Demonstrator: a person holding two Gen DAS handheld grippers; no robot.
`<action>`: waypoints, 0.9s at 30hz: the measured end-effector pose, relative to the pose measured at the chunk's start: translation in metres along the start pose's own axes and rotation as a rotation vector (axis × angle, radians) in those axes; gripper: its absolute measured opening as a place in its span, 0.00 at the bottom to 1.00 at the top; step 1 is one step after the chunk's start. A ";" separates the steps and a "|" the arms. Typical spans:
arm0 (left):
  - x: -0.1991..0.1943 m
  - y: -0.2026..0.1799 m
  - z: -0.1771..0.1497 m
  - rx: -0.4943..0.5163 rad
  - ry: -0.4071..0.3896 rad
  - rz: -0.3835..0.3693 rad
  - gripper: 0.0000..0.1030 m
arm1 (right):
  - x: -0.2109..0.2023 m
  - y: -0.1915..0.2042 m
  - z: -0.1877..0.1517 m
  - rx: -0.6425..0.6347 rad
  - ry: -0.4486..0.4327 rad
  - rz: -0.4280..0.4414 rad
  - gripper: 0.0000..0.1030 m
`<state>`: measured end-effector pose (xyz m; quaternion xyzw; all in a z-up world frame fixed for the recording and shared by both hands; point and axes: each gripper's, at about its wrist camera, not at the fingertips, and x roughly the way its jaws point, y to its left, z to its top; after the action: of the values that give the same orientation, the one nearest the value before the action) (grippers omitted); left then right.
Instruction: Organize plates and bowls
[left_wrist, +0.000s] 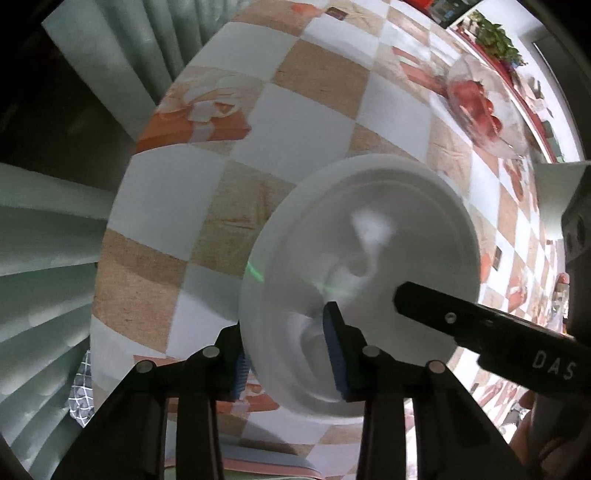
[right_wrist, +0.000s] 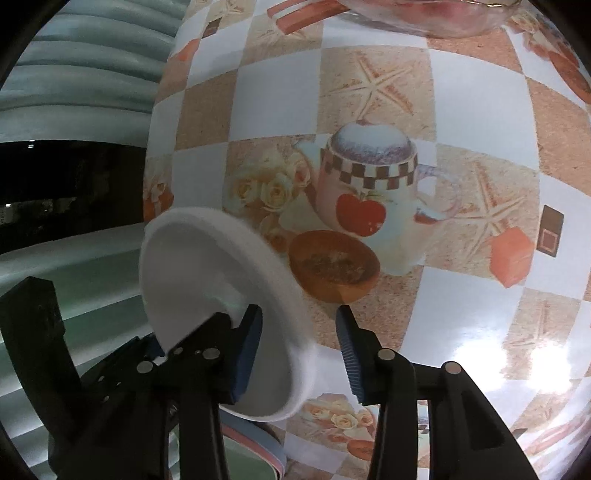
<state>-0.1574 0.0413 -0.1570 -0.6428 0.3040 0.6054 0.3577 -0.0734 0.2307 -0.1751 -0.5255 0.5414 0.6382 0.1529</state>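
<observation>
Two claws meet on one white bowl (left_wrist: 369, 240), which sits tilted over the near edge of the checkered bench (left_wrist: 177, 206). At the left, the left claw (left_wrist: 286, 339) points straight down and is clenched on the bowl's near rim, one blue pad outside the wall and one inside. The bowl's open face leans up and away from it, toward the right. The right claw (right_wrist: 298, 314) comes in from the other side at a slant and straddles the opposite rim. Its inner pad lies inside the bowl, while its outer pad appears just clear of the wall, so I judge it not yet gripping. The left hand therefore carries the bowl. A stack of coloured plates (right_wrist: 255, 439) lies just below the bowl, a likely home for it. Far right, well apart, stands a glass bowl (left_wrist: 480, 110) holding something red.
</observation>
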 end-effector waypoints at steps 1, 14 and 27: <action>-0.002 -0.004 -0.001 0.012 -0.008 0.020 0.38 | -0.001 0.002 -0.001 -0.003 -0.004 -0.003 0.38; -0.013 -0.037 -0.023 0.055 -0.061 0.051 0.40 | -0.021 0.004 -0.014 -0.061 -0.042 -0.042 0.38; 0.008 -0.039 -0.023 0.036 -0.051 0.043 0.48 | -0.011 -0.011 -0.012 -0.056 -0.051 -0.063 0.38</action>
<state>-0.1122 0.0445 -0.1610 -0.6137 0.3194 0.6236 0.3639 -0.0543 0.2293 -0.1700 -0.5301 0.5023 0.6612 0.1717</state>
